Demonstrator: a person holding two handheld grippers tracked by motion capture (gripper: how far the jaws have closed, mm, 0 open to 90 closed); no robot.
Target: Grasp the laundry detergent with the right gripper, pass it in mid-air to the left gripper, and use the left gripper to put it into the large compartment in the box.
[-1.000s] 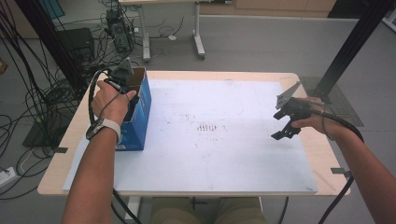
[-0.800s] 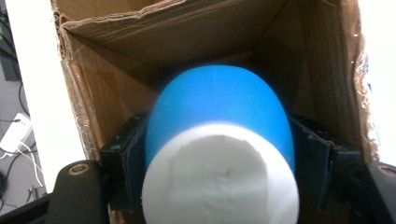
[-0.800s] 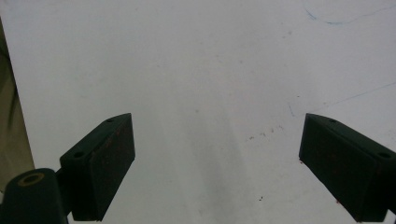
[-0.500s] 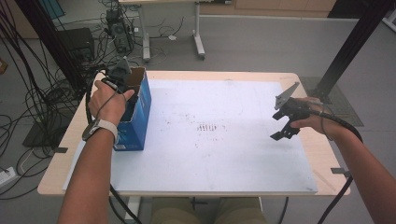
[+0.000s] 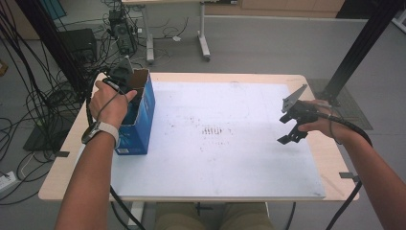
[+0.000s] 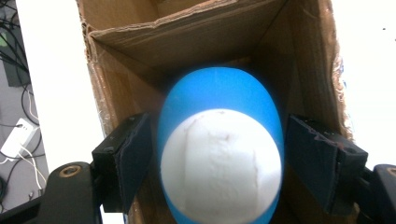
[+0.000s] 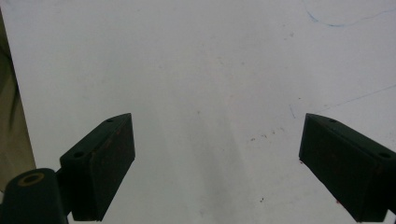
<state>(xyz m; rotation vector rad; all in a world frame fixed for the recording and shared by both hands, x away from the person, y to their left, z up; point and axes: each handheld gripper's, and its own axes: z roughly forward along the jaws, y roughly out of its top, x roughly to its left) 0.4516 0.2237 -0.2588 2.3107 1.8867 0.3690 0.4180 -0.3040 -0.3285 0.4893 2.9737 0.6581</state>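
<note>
A blue cardboard box (image 5: 141,117) stands open-topped at the table's left edge. My left gripper (image 5: 125,76) points down into its mouth. In the left gripper view a rounded blue and white thing (image 6: 220,154) lies between the pads of my left gripper (image 6: 219,154), inside the box's brown walls (image 6: 196,37). The jaws have just been opening, and a thin gap shows at each pad. My right gripper (image 5: 292,127) hovers open over the right side of the white mat (image 5: 230,163). Nothing is between the pads of my right gripper (image 7: 215,158).
The mat covers most of the wooden table (image 5: 62,177) and has dark smudges (image 5: 213,130) at its middle. Cables (image 5: 33,96) lie on the floor to the left. A black post (image 5: 364,43) rises beyond the right corner. Another table's legs (image 5: 203,33) stand farther back.
My left forearm has swung slightly to the left above the box. The right hand has stayed where it was.
</note>
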